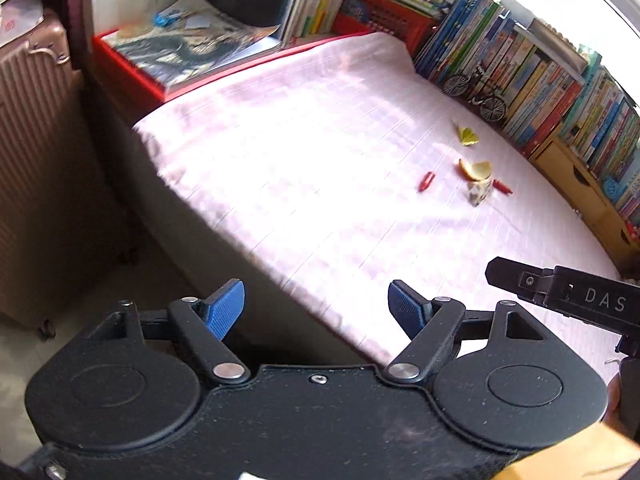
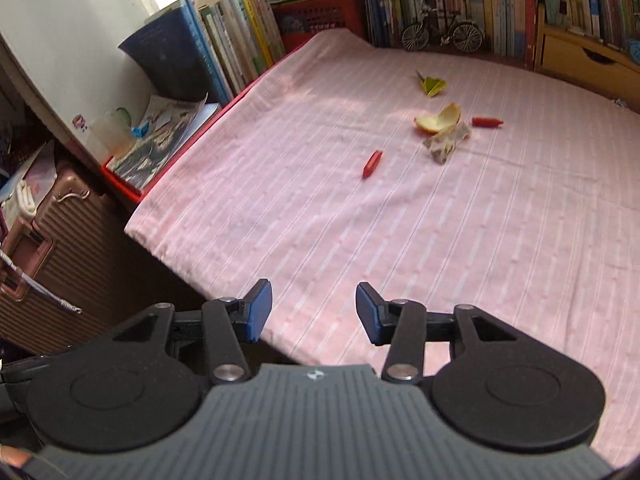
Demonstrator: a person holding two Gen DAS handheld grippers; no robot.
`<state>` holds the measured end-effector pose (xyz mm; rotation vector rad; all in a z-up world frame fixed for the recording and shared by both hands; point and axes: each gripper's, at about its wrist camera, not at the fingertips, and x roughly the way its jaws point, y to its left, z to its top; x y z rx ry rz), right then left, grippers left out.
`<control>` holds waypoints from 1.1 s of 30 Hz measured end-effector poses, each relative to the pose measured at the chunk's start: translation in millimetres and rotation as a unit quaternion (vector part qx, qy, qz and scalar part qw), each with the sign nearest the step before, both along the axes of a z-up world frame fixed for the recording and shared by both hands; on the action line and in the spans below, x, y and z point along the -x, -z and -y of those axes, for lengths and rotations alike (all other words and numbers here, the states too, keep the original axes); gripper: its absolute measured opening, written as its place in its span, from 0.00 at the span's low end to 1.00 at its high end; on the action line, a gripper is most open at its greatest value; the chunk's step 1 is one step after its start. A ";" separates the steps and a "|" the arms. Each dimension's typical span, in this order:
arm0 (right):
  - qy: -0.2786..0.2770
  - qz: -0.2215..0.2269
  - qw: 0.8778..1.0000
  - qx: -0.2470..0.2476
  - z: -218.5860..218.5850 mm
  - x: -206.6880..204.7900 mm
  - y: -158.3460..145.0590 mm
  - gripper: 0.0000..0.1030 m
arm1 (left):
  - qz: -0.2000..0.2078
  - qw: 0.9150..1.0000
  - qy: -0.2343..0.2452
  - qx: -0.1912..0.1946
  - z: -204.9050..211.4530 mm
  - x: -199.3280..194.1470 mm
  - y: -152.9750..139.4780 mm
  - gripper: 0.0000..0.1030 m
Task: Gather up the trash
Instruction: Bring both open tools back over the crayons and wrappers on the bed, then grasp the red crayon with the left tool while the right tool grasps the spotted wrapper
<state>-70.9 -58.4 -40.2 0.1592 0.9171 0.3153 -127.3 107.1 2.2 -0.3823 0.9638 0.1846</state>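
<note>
Here the near red wrapper (image 2: 372, 164) lies lengthwise toward the orange peel (image 2: 438, 120).

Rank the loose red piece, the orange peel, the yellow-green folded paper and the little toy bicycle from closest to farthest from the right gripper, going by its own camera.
From the right gripper:
1. Red piece, alone, mid-cloth.
2. Orange peel, beyond it, to the right.
3. Folded paper, behind the peel.
4. Toy bicycle, against the books at the back.

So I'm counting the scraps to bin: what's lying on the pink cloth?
On the pink cloth: a peel, a crumpled wrapper touching it, two red pieces and a yellow-green scrap. Anything beneath the wrapper is hidden.
</note>
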 end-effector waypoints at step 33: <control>0.041 -0.110 0.993 -0.016 90.3 -255.9 95.5 0.57 | -0.072 0.993 0.087 -0.037 116.8 -279.9 104.2 0.16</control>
